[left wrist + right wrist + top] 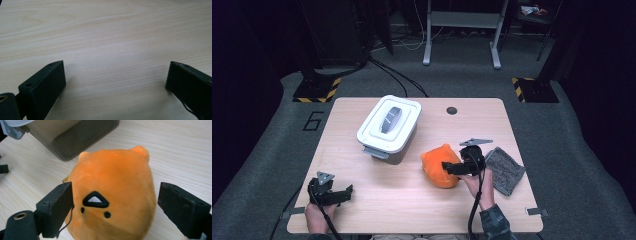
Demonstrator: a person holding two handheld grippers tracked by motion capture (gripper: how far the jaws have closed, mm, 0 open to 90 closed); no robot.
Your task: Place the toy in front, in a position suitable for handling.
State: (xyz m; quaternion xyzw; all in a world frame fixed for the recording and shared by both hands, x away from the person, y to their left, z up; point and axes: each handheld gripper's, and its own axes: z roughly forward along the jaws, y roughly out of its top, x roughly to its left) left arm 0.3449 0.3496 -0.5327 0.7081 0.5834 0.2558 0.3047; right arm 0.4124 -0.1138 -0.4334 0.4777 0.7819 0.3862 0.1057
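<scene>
The orange plush toy (pixel 441 165) lies on the table (pixel 412 210), toward the right half and a little nearer the front edge than the back. From the right gripper view its stitched face (pixel 95 203) points up at the camera, two small ears at the far end. The right gripper (pixel 450 167) sits around it with its jaws spread wide: the left one is just at the toy's flank, perhaps brushing the fabric, and the right one stands clear with bare wood showing in the gap. So the toy rests on the table by its own weight, not pinched.

Just behind the toy stands a grey storage box (pixel 388 131) with a white lid (pixel 389 121), its near corner close to the toy's ears. A grey cloth (pixel 504 170) lies beside the right hand (pixel 479 189), toward the right edge. The left gripper (pixel 343 194) rests near the front left corner, well apart from everything, jaws spread over bare wood.

My worry is the soft, round body. If the jaws close off-centre, the plush could squirm out sideways or roll toward the box. A grip too high would only pinch loose fabric and let the toy sag or drop when lifted. Pushing forward could also nudge it against the box's wall.
</scene>
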